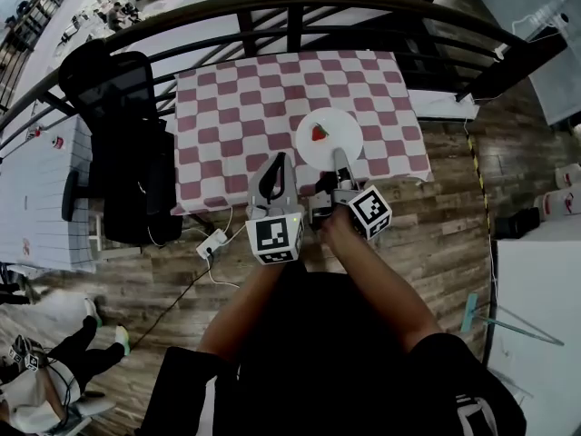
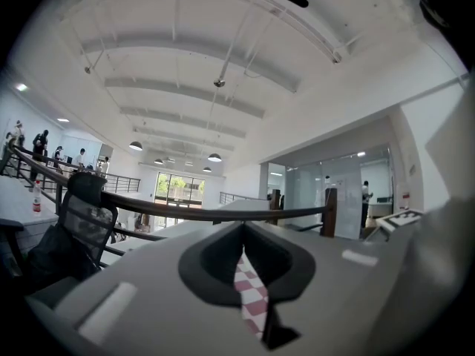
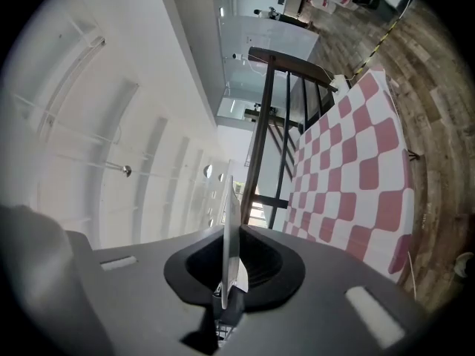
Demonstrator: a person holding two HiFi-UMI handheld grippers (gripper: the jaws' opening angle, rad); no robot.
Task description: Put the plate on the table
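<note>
Clearly the right gripper (image 1: 339, 160) has its two jaws closed onto the near rim of the round white plate (image 1: 346, 136). In the right gripper view the plate (image 3: 226, 236) shows edge-on as a thin white blade pinched in the middle of the gripper (image 3: 228, 273). Being round, the plate has no long axis of its own. It lies flat and face up over the near right part of the table with the red-and-white checked cloth (image 1: 227, 107), reaching from the gripped rim away from the person toward the dark curved railing (image 1: 272, 7). Whether its underside touches the cloth I cannot tell. A small red strawberry-shaped thing (image 1: 320, 133) sits on the plate, left of its middle. The left gripper (image 1: 278, 163) is just beside the plate on its left, above the cloth's near edge. Its jaws stand together with nothing held — only a narrow strip of checked cloth (image 2: 251, 295) shows through the slit between them.
</note>
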